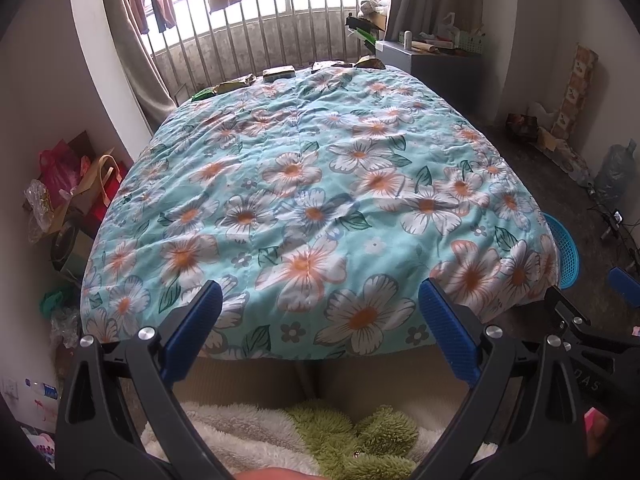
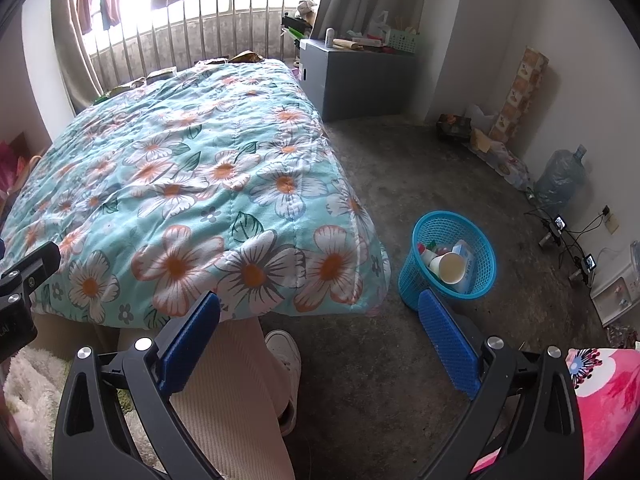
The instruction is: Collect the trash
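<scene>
Both the left tool (image 1: 320, 336) and the right tool (image 2: 318, 344) stand spread and empty, while the crinkly wrappers (image 1: 236, 85) at the bed's far edge look light, soft and slippery, best pinched at a raised fold.

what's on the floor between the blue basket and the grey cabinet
Nothing: in the right wrist view, bare floor runs from blue basket to grey cabinet.

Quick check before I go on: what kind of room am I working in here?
Most likely a lived-in bedroom: a bed under a turquoise floral quilt fills most of it, clothes hang at a barred window behind it, and a blue plastic mesh wastebasket holding cups and cartons stands on the bare floor beside the bed.
</scene>
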Demonstrator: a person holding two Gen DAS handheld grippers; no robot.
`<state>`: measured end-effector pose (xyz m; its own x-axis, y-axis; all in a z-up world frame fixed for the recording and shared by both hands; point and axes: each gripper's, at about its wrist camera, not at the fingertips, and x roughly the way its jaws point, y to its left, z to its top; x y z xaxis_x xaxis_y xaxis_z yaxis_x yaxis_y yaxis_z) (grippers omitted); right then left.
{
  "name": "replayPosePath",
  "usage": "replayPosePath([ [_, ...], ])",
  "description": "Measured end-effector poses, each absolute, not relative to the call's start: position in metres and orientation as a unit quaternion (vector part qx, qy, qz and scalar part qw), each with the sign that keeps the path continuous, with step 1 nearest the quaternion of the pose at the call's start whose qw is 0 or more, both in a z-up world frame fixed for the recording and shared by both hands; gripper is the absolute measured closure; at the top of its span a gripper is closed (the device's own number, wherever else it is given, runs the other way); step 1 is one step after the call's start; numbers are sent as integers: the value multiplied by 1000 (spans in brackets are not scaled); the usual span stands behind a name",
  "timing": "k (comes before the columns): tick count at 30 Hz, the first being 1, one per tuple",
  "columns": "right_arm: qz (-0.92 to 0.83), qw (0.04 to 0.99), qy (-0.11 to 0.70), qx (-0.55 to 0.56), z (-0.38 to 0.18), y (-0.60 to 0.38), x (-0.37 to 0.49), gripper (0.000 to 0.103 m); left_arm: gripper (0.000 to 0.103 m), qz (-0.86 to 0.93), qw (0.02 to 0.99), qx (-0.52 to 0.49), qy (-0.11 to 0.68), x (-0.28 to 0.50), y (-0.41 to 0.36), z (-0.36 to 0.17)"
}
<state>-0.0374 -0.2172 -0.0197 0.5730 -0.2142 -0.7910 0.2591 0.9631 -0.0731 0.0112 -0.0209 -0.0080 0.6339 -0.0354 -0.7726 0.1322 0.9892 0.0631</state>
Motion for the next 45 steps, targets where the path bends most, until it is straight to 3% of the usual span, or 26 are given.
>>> replayPosePath([
  [45, -138, 885, 443, 31, -21, -219, -38, 6, 9, -45, 893, 57, 445, 14, -17, -16],
])
